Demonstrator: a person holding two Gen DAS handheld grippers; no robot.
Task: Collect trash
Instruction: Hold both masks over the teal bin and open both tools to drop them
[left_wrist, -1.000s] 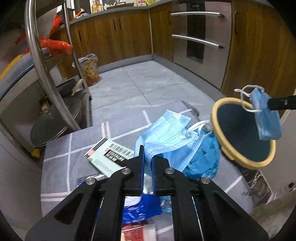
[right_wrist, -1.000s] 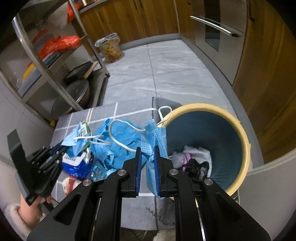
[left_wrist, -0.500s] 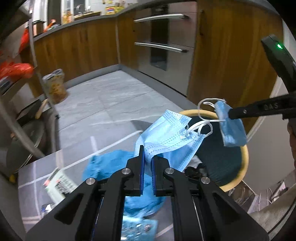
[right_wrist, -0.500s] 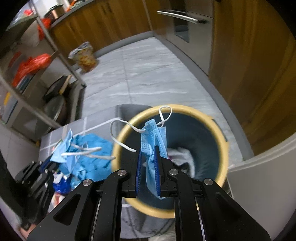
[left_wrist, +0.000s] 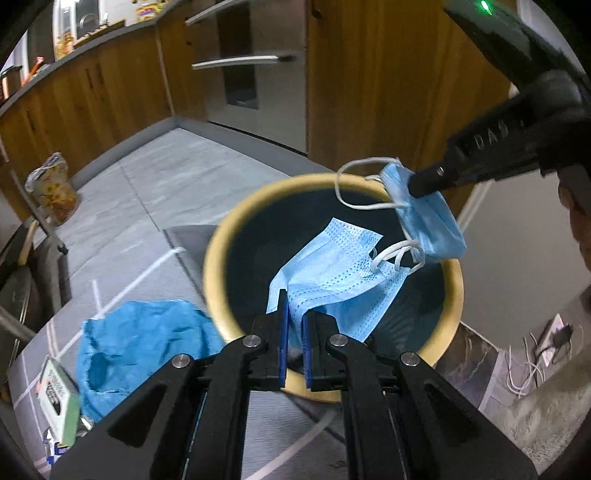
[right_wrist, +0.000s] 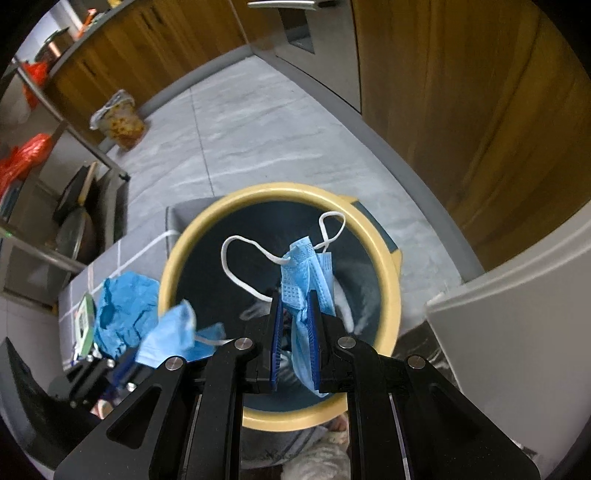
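Note:
A dark bin with a yellow rim (left_wrist: 212, 266) (right_wrist: 388, 280) stands beside the grey checked mat. My left gripper (left_wrist: 293, 325) is shut on a blue face mask (left_wrist: 332, 273) and holds it over the bin's mouth. My right gripper (right_wrist: 295, 321) is shut on a second, folded blue face mask (right_wrist: 314, 273) above the bin's middle; that mask also shows in the left wrist view (left_wrist: 428, 221). The left gripper's mask shows in the right wrist view (right_wrist: 170, 336) at the bin's left rim.
A crumpled blue wrapper (left_wrist: 140, 343) (right_wrist: 122, 306) and a small green-and-white box (left_wrist: 59, 402) lie on the mat (left_wrist: 122, 280) left of the bin. A metal rack with pans (right_wrist: 66, 206) stands left. Wooden cabinets (right_wrist: 461, 110) and a bag (right_wrist: 118, 122) lie beyond.
Both grippers have moved right with their masks, from over the mat to over the bin's mouth. The right gripper is now centred above the bin.

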